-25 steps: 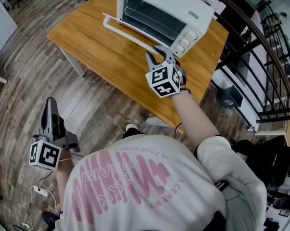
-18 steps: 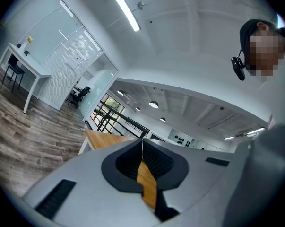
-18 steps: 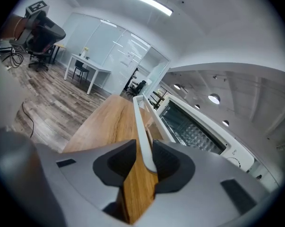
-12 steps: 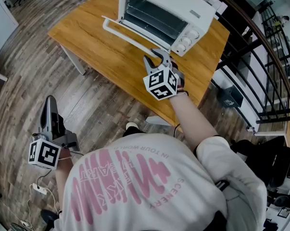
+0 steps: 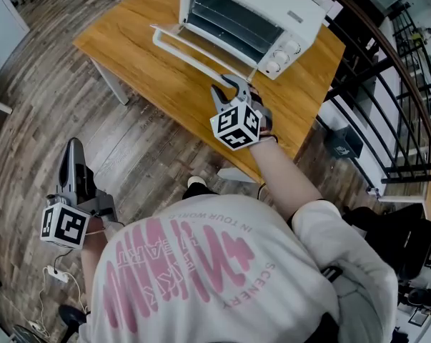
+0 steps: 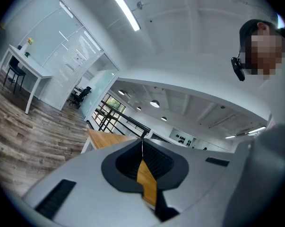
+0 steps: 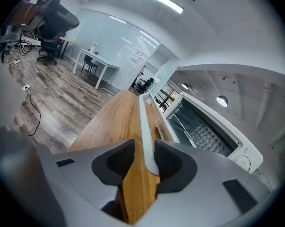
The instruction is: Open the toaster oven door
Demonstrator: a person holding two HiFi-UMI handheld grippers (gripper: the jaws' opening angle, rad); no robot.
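Door [image 5: 201,40] of white toaster oven [image 5: 272,6] already down, hanging open off the front, upper centre of head view. Oven on wooden desk [image 5: 144,77], knobs [image 5: 281,57] at its right end, wire rack [image 7: 199,129] visible inside from right gripper view. Long white handle [image 7: 143,122] along door's free edge, running down toward frame centre in head view. Right claw [image 5: 229,90] at near end of that handle, just above centre of head view, pointing slightly down. Right gripper view: right claw [image 7: 143,150] spread, jaws just been opening, handle end between them. Handle close against right-hand jaw, strip of desk wood showing between handle and left-hand jaw, so not clamped. Left claw [image 5: 73,156] at lower left of head view, over wood-plank floor [image 5: 36,106], well apart from desk and oven. Left gripper view: left claw [image 6: 142,143] pressed together at the tips, nothing pinched, bit of desk showing through gap behind the tips.
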